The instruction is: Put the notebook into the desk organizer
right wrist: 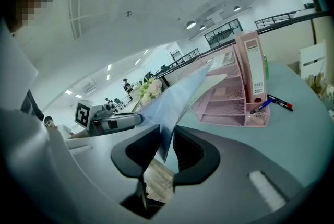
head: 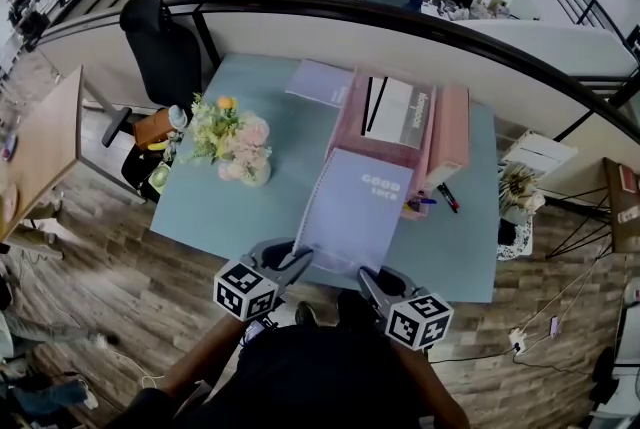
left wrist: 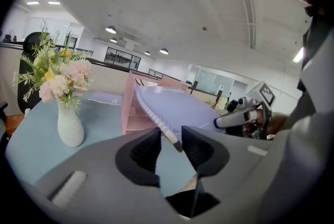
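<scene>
A lilac spiral notebook (head: 355,207) hangs tilted above the table's near edge, held by its two near corners. My left gripper (head: 297,265) is shut on the spiral-bound corner (left wrist: 171,137). My right gripper (head: 368,279) is shut on the other near corner (right wrist: 166,139). The notebook's far edge reaches the front of the pink desk organizer (head: 400,122). From the left gripper view the notebook (left wrist: 180,108) slopes up toward the organizer (left wrist: 136,108). The right gripper view shows the cover (right wrist: 180,95) edge-on, beside the organizer (right wrist: 229,97).
A white vase of flowers (head: 240,145) stands left of the notebook on the pale blue table (head: 200,207). A second lilac notebook (head: 320,82) lies at the back. Pens (head: 440,199) rest at the organizer's right front corner. A black chair (head: 160,42) is at the far left.
</scene>
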The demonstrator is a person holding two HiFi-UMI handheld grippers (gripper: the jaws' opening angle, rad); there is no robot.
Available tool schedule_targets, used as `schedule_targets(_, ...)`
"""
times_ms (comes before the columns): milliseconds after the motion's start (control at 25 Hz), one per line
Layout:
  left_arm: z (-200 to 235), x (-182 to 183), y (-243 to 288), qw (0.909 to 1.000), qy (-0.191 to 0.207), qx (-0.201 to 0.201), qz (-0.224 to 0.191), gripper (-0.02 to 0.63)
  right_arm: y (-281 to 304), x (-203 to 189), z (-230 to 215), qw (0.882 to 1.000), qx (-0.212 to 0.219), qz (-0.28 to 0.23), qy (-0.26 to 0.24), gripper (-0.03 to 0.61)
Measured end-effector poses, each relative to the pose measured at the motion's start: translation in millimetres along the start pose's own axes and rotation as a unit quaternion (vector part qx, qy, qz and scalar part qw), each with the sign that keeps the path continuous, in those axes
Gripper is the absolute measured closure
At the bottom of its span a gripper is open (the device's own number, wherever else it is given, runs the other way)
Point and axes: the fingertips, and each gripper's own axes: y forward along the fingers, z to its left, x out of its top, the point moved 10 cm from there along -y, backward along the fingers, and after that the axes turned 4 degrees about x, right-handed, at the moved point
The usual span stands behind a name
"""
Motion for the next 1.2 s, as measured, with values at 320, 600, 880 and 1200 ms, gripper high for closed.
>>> schedule_targets(320, -1.6, -6.2, -5.3, 1.0000, -0.002, -0.002, 0.003, 0.433, -1.5, -6.5, 5.9, 1.000, -0.001, 0.001, -0.004, 0.497)
schedule_targets(600, -2.4, -19.8, -14.1, 0.9998, -0.012, -0.004, 0.013, 0.431, -1.8, -19.0, 13.3, 1.000, 0.002, 0.012, -0.004, 0.499)
schedule_targets(880, -0.8, -29.9, -13.3, 0.9996, -0.018, -0.001, 0.022, 0.433, 4.2, -31.5, 7.9, 1.000, -0.003, 0.024, 0.000, 0.499)
schedule_targets(1200, 0.4, -32.6, -9.2, 0.9994, -0.025, -0.005, 0.025, 0.433, 5.8, -34.2, 3.7, 1.000, -0.014, 0.028, -0.002, 0.502)
